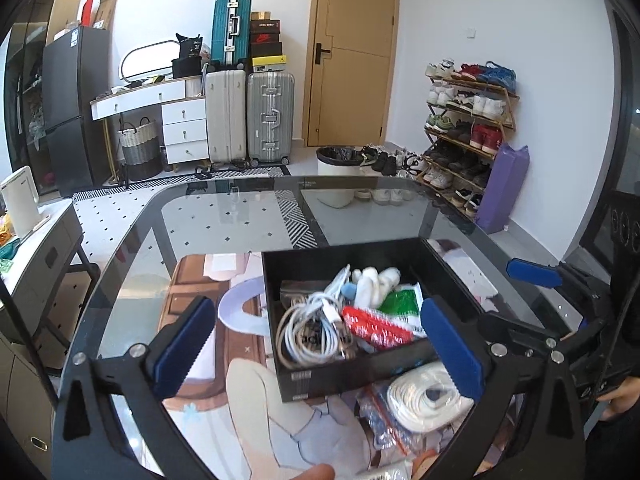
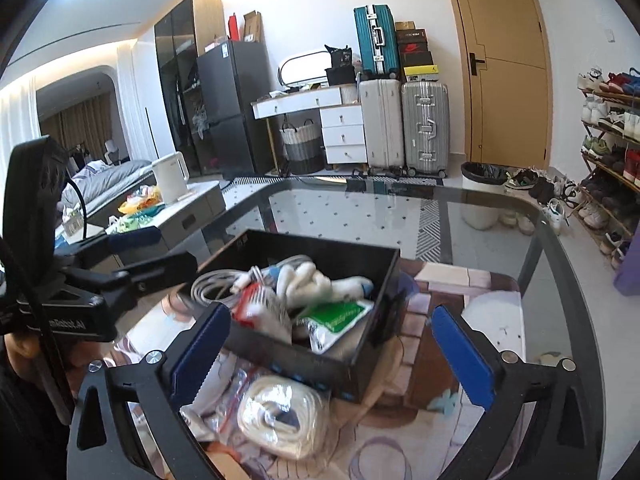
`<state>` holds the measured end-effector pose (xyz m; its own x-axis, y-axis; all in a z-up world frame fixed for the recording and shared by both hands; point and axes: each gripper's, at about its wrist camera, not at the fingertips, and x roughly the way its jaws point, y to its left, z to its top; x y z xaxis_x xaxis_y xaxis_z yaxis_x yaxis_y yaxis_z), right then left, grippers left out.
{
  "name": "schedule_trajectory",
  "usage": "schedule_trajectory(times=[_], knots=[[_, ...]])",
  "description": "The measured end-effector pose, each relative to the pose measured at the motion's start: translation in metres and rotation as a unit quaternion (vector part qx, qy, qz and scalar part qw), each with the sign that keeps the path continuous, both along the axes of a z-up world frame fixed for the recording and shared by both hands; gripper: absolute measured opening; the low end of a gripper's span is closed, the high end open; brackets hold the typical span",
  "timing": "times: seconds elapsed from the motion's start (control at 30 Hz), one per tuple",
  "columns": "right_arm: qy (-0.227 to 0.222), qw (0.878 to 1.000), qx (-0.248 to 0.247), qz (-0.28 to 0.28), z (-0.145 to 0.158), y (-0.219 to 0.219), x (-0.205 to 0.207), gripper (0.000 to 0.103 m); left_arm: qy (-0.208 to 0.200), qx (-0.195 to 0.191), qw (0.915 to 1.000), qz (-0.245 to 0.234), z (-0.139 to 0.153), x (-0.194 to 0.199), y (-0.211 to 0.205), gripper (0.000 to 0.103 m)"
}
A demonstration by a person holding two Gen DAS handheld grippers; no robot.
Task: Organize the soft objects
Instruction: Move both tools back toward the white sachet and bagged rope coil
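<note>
A black box sits on the glass counter, over a printed mat that lies on the glass. The box is open at the top and crowded with soft things: a bundle of white cables at its left, a white plush toy with a blue patch toward the back, a red-and-white packet in the middle and a green-and-white packet at the right.

Just in front of the box, on the near side, a coil of white cord in a clear plastic bag lies on the mat, beside other clear bags with red and blue print.

The left gripper is released, its blue pads spread wide: one pad stands left of the box, the other at the box's near right corner, over the bagged cord. Nothing is pressed between them. The right gripper is likewise released, its pads wide apart on either side of the box's near end, with the bagged cord below and between them, untouched by either pad.

In the right wrist view the left gripper shows at the left, near the box's far left side.

Beyond the counter stand suitcases, a white drawer unit, a tan door, a white bin and a shoe rack.
</note>
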<state>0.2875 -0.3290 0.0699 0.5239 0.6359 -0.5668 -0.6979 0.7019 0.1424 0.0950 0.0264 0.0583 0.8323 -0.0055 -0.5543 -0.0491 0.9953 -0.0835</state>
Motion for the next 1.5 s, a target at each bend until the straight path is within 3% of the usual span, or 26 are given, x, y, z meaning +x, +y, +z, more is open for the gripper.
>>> schedule_trajectory(times=[0.17, 0.8, 1.5], knots=[[0.009, 1.0, -0.004, -0.005, -0.005, -0.005, -0.007, 0.102, -0.006, 0.016, 0.9998, -0.012, -0.005, -0.012, -0.008, 0.103], [0.02, 0.999, -0.041, 0.01, -0.012, -0.001, -0.028, 0.102, -0.006, -0.006, 0.9997, -0.021, -0.016, -0.045, -0.002, 0.103], [0.042, 0.995, -0.078, 0.04, -0.031, 0.01, -0.032, 0.102, 0.074, 0.041, 0.995, -0.053, -0.039, -0.053, -0.017, 0.103]])
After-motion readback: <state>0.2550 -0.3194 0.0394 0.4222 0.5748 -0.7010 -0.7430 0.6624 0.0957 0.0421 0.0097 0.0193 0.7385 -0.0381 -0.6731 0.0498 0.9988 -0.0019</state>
